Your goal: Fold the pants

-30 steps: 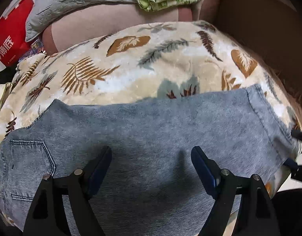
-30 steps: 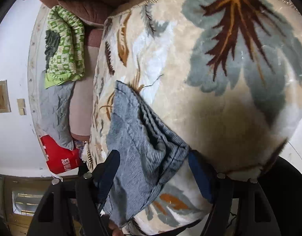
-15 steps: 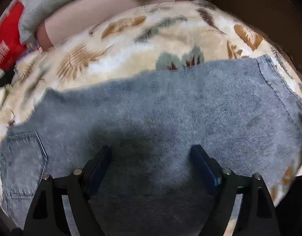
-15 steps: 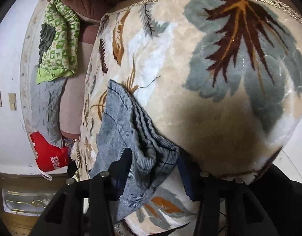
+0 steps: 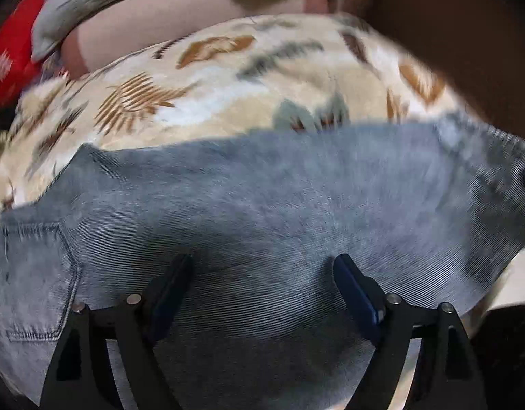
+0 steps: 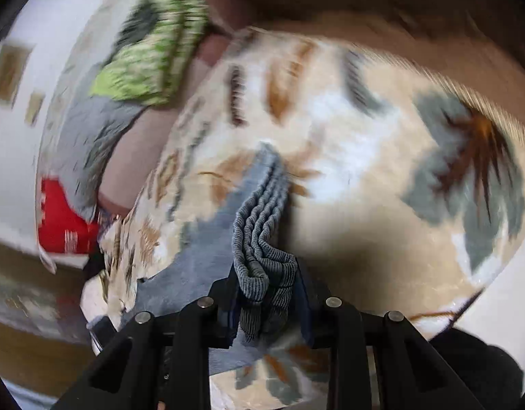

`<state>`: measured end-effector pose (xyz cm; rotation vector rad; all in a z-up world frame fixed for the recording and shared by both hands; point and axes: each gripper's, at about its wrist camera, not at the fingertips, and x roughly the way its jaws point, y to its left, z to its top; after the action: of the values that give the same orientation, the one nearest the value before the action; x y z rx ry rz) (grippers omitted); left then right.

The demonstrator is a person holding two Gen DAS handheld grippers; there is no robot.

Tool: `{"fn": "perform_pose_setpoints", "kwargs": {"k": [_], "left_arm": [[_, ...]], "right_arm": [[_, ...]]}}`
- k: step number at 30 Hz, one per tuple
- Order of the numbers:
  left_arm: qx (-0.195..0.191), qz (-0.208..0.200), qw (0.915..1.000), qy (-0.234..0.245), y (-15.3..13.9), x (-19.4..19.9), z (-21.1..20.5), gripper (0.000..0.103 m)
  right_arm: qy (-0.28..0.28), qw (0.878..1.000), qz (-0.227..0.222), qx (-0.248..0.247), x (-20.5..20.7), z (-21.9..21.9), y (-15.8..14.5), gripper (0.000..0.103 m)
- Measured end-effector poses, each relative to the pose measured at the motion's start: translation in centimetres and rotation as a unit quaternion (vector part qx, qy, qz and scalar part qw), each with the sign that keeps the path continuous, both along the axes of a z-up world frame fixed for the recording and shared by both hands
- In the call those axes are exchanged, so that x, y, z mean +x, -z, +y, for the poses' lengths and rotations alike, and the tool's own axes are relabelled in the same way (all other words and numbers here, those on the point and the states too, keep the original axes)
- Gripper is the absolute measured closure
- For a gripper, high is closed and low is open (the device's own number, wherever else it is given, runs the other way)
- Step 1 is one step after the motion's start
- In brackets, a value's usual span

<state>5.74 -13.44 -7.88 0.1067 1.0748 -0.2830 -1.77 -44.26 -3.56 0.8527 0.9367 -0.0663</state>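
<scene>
In the left wrist view, the left hand-held gripper (image 5: pixel 262 287) hangs wide open over the grey-blue pants (image 5: pixel 262 212) spread across the lower frame on a leaf-print blanket (image 5: pixel 208 89). In the right wrist view, the right hand-held gripper (image 6: pixel 266 294) clamps the pants' bunched hem at lower centre.

A leaf-print blanket (image 5: pixel 228 78), green patterned cloth (image 6: pixel 153 65), grey quilt (image 6: pixel 88 136) and red bag (image 6: pixel 57 218)

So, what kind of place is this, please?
Probably a home living room or bedroom: the jeans lie on a leaf-print plush blanket over a sofa or bed, folded green bedding lies behind, and small frames hang on the wall.
</scene>
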Motion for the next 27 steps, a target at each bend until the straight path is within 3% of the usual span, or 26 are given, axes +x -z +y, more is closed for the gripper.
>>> {"fn": "perform_pose_setpoints", "kwargs": {"k": [4, 8, 11, 15, 16, 17, 18, 19, 23, 25, 26, 27], "left_arm": [[-0.066, -0.043, 0.9945, -0.069, -3.9, -1.0, 6.9, 0.019], [-0.084, -0.076, 0.9814, -0.155, -6.7, -2.9, 15.5, 0.018], [-0.081, -0.081, 0.9714, -0.208, -7.0, -4.1, 21.0, 0.019], [-0.065, -0.069, 0.9653, -0.243, -6.7, -5.2, 24.3, 0.019], [-0.065, -0.067, 0.9656, -0.243, -6.7, -5.4, 24.4, 0.019], [-0.066, -0.069, 0.9664, -0.238, -7.0, -5.4, 24.1, 0.019], [-0.068, -0.072, 0.9674, -0.233, -7.5, -5.5, 23.8, 0.019], [-0.073, -0.079, 0.9696, -0.22, -8.1, -5.3, 22.8, 0.019], [-0.096, -0.093, 0.9787, -0.155, -10.5, -5.0, 17.5, 0.019], [-0.111, -0.089, 0.9825, -0.121, -10.6, -4.4, 14.9, 0.018], [-0.103, -0.082, 0.9847, -0.114, -10.0, -4.2, 13.8, 0.018], [-0.088, -0.072, 0.9876, -0.108, -9.0, -3.9, 12.7, 0.018]], "right_arm": [[-0.077, 0.993, -0.061, -0.07, 1.9, 7.5, -5.5, 0.073], [-0.176, 0.973, -0.106, -0.107, 2.9, 17.7, -7.4, 0.074], [-0.253, 0.954, -0.102, -0.123, 3.0, 25.7, -4.4, 0.073], [-0.323, 0.939, -0.014, -0.118, 3.9, 31.3, 4.0, 0.069], [-0.317, 0.941, -0.03, -0.112, 3.5, 31.3, 4.7, 0.068], [-0.308, 0.944, -0.05, -0.109, 3.0, 30.9, 4.3, 0.061], [-0.308, 0.945, -0.053, -0.091, 2.7, 30.3, 3.8, 0.051], [-0.308, 0.948, -0.047, -0.062, 2.5, 29.3, 3.3, 0.034], [-0.249, 0.966, -0.067, 0.012, 1.2, 23.8, 1.5, 0.03], [-0.205, 0.974, -0.07, 0.061, 0.9, 20.4, 2.1, 0.028], [-0.198, 0.975, -0.061, 0.081, 1.1, 19.6, 2.9, 0.023], [-0.193, 0.976, -0.018, 0.103, 1.5, 18.8, 5.0, 0.023]]}}
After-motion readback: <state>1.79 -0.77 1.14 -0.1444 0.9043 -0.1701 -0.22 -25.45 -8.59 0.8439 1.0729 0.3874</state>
